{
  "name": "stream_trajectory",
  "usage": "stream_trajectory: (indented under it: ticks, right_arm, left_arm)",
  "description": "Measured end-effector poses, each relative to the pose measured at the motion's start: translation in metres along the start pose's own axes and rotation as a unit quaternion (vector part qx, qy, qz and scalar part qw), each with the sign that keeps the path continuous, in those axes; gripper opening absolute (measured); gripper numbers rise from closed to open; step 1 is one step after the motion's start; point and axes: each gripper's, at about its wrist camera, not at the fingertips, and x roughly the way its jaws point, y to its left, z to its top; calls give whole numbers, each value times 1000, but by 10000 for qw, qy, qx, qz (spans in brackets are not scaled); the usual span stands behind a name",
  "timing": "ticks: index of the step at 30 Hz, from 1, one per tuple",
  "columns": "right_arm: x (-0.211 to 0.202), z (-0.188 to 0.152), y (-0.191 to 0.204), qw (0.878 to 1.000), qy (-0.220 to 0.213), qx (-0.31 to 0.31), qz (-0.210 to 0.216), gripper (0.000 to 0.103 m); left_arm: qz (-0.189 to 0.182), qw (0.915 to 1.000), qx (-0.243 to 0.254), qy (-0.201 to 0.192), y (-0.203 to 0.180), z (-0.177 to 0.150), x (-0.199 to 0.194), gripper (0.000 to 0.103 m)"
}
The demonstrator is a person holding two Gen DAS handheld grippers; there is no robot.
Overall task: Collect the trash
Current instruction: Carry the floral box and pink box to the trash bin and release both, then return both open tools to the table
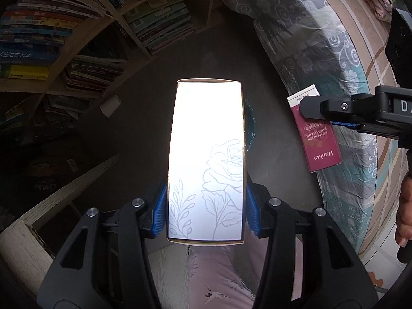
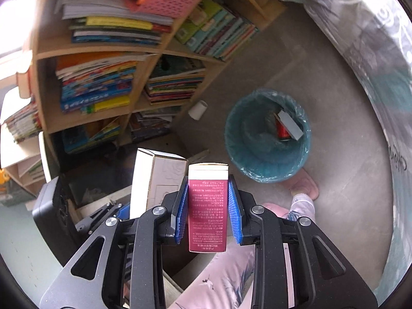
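My left gripper (image 1: 206,206) is shut on a tall white box with a rose drawing (image 1: 206,159), blue pads pressed on its two sides. That white box (image 2: 154,180) also shows at the left of the right wrist view. My right gripper (image 2: 208,190) is shut on a narrow maroon box with a white top (image 2: 208,221). From the left wrist view the maroon box (image 1: 322,144) hangs to the right of the white one. A teal bin lined with a bag (image 2: 239,141) stands on the floor ahead. Inside it lie a red can (image 2: 282,130) and a grey box (image 2: 291,125).
A wooden bookshelf full of books (image 2: 103,87) fills the left. A white paper cup (image 2: 197,109) lies on the floor at its foot. A patterned bed cover (image 2: 381,77) runs along the right. A person's foot in a pink slipper (image 2: 306,186) stands near the bin.
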Motion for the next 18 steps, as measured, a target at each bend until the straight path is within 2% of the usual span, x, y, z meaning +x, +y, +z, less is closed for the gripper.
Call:
stream_trajectory:
  ticks: [2, 3, 4, 5, 8, 10, 18]
  right_arm:
    - [7, 5, -3, 10000, 5, 61, -6, 32]
    - [11, 7, -5, 10000, 17, 90, -6, 37]
    - [13, 9, -6, 9999, 16, 116, 15, 46]
    - [14, 11, -7, 9999, -22, 135, -34, 59]
    - [16, 16, -8, 9998, -42, 179, -9, 59]
    - [15, 18, -9, 9997, -69, 213, 3, 59]
    - [10, 22, -6, 9999, -41, 124, -21, 61]
  left_arm:
    - [43, 9999, 37, 97, 0, 6, 12, 49]
    - [72, 9999, 58, 143, 0, 8, 17, 53]
    - [101, 9997, 68, 194, 0, 10, 20, 68]
    - [146, 9997, 76, 203, -1, 12, 22, 74]
    - [282, 9992, 171, 210, -3, 17, 24, 80]
    - [241, 9994, 116, 201, -2, 18, 22, 84]
    - [122, 9998, -84, 159, 5, 16, 17, 85]
